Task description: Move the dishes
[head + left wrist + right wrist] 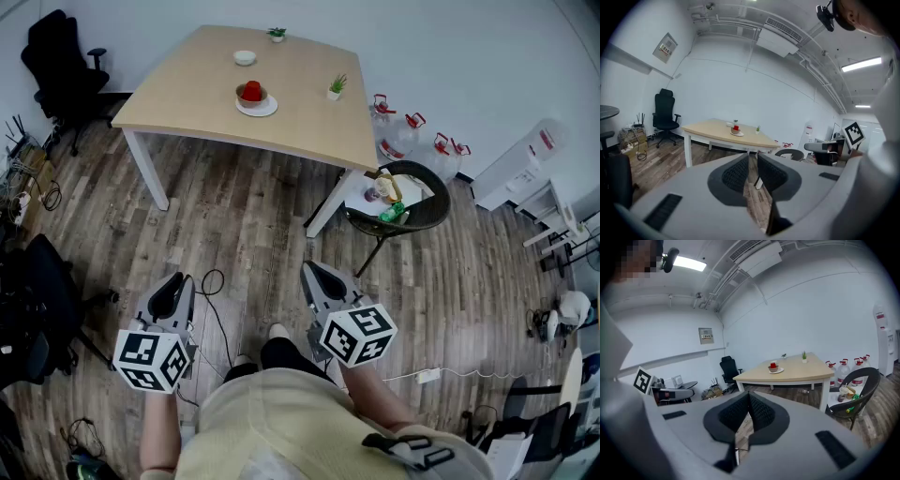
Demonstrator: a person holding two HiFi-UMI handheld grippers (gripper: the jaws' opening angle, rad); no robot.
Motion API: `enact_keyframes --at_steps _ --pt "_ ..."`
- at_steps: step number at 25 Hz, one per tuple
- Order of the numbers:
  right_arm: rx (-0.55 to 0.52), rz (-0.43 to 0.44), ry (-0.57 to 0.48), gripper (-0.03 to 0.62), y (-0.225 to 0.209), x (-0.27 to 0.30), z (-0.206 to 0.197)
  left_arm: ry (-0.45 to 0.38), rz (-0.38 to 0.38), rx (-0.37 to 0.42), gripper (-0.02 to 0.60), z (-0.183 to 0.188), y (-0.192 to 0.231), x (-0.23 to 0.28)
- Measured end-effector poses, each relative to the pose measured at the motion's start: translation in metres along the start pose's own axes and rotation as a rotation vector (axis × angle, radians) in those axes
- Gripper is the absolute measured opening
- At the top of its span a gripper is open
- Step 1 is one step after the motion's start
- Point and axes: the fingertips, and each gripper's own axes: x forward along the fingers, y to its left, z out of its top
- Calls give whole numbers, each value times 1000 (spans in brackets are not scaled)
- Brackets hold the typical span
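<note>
**Dishes sitting far off**

We are holding the left gripper (176,281) with its jaws a little apart, grabbing nothing. The right gripper (314,270) jaws seem to be pressing together. The plate (268,109) and bowl (241,96) are sitting on the table (183,89), well apart from both.

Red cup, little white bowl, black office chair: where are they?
red cup (251,90), head view, its red top
little white bowl (245,57), head view, its middle
black office chair (54,58), head view, its backrest

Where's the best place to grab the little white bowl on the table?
Probably its rim, coming from above: the small white bowl sits upright and open on the table, apart from other things, so one jaw could go inside, one outside.
</note>
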Motion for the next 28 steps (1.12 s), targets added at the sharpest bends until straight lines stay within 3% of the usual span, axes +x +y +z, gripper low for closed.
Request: enact_keyframes --at_steps 5,11,22,28 --pt "-2 -17 24 14 -2 -5 -5 9 -40 -27 69 -7 -11 8" --pt "-6 -29 19 14 -10 2 -5 -4 -62 10 69 -3 -13 22" --pt "-40 11 30 15 -37 78 21 3 3 21 69 20 21 73" --pt "-28 32 54 15 -60 111 31 32 -6 -3 69 25 26 117"
